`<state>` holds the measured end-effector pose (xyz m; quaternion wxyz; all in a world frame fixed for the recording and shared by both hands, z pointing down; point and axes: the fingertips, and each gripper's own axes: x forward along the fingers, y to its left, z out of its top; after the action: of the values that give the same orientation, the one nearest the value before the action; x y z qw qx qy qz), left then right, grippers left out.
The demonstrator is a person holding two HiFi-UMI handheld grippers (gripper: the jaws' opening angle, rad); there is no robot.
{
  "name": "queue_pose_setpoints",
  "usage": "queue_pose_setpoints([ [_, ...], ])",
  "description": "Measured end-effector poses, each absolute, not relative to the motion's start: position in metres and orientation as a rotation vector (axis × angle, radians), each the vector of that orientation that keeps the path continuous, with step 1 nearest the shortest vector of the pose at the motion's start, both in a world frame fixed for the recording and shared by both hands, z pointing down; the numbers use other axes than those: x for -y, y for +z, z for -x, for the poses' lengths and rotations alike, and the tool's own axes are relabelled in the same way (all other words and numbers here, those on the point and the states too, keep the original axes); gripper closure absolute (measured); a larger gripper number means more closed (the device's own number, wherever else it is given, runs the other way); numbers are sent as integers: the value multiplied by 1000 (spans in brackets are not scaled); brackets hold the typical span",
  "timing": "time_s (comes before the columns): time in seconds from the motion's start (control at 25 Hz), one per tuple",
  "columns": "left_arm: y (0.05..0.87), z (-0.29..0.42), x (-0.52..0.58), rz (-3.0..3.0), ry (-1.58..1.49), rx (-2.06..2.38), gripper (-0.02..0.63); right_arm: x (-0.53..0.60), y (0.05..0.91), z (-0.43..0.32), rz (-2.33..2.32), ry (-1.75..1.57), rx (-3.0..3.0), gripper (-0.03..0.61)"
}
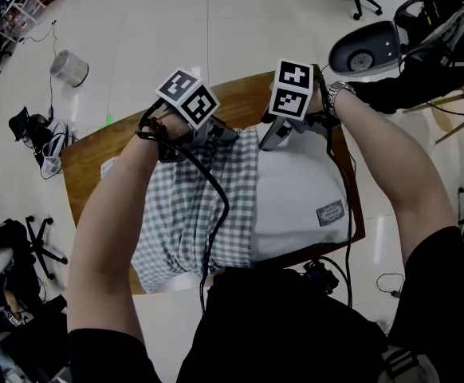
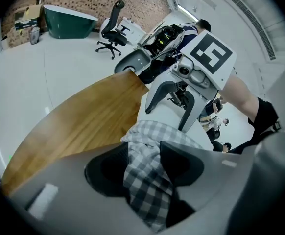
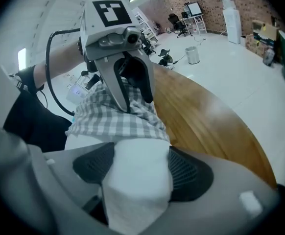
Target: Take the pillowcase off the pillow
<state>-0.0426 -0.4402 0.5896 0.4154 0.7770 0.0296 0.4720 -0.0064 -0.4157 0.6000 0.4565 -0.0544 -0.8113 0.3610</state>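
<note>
— Where does the thing lie?

— The soft white pillow (image 1: pixel 296 206) lies across the brown wooden table (image 1: pixel 88 166), in the middle of the head view. The grey-and-white checked cloth pillowcase (image 1: pixel 192 214) covers only its left part, bunched into folds. The right part is bare, with a small grey rectangular label (image 1: pixel 330 212) near the lower right corner.

— And the left gripper (image 2: pixel 145 165)?

— It sits at the upper edge of the checked cloth, slanting downward. In its own view a fold of the pillowcase runs between the dark pads (image 2: pixel 108 168), and they pinch it.

— The right gripper (image 3: pixel 140 165)?

— It is just to the right of the other in the head view, at the upper edge of the bare pillow, close beside the rim of the cloth. Its jaws are spread wide. The pillow's white edge fills the gap between them and touches the ribbed pads on both sides.

— Are the two grippers touching?

— No, they are near each other but apart, both at the pillow's upper edge.
</note>
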Motion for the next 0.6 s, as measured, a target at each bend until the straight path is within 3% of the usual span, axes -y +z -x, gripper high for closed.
queue_pose_setpoints([
  [0.16, 597, 44, 433, -1941, 1205, -109, 466, 411, 611, 10, 142, 909, 1959, 246],
  [0.36, 598, 45, 430, -1957, 1227, -81, 580, 401, 609, 8, 140, 864, 1953, 385],
  [0.48, 592, 52, 438, -1969, 1233, -13, 600, 404, 599, 6, 84, 744, 1980, 477],
  [0.6, 579, 66, 444, -1971, 1243, 74, 603, 406, 580, 7, 17, 611, 1996, 527],
])
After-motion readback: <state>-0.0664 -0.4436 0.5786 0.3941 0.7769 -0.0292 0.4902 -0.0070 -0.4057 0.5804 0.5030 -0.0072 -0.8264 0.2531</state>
